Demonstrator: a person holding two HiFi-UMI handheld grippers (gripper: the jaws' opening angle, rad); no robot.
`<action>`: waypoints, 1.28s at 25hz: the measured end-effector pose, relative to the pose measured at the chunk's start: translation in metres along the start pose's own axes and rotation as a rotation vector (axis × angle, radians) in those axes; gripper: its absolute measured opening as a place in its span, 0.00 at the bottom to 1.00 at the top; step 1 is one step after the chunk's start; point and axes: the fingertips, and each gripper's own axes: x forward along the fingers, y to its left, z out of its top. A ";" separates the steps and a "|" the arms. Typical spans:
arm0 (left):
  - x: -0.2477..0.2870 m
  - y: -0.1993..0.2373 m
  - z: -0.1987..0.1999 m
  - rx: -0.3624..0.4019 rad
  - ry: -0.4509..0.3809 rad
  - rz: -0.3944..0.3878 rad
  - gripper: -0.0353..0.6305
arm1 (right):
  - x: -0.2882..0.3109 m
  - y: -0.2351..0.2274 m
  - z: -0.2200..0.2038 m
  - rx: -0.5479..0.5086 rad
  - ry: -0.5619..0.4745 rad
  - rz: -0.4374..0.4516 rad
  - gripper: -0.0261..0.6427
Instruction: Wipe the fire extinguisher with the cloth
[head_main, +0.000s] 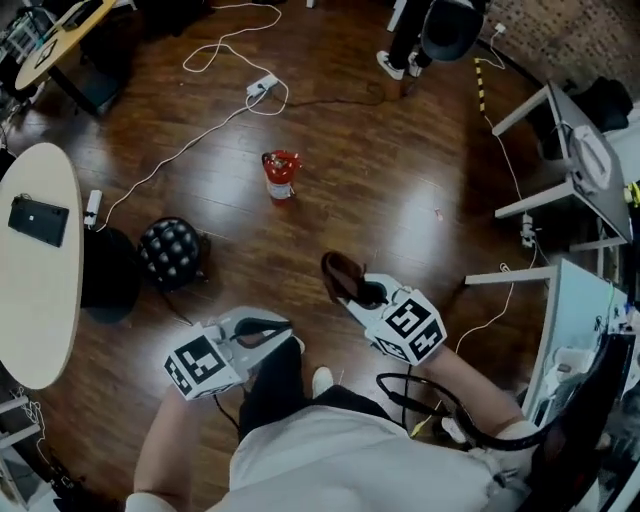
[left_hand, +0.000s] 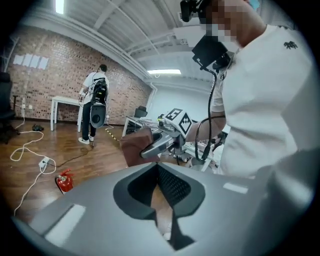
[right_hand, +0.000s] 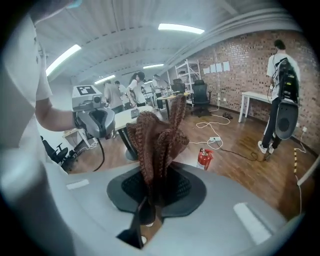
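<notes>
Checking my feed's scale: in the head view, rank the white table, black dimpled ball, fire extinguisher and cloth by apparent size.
1. white table
2. black dimpled ball
3. fire extinguisher and cloth: about alike; the cloth is nearer the camera, so unranked.

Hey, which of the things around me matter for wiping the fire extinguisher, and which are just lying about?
For the job:
- fire extinguisher, on the floor ahead
- brown cloth, clamped in the right gripper

Just lying about:
- white power strip with its cable
- black dotted dome-shaped thing
- black device on the white oval table
</notes>
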 end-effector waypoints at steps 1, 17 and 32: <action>-0.002 -0.017 0.005 0.006 -0.008 0.016 0.05 | -0.015 0.012 -0.001 -0.005 -0.018 0.002 0.12; 0.020 -0.201 0.039 0.024 -0.079 -0.034 0.05 | -0.183 0.119 -0.040 -0.039 -0.193 -0.058 0.12; -0.036 -0.193 0.041 0.087 -0.116 -0.029 0.05 | -0.178 0.163 0.016 -0.095 -0.278 -0.111 0.12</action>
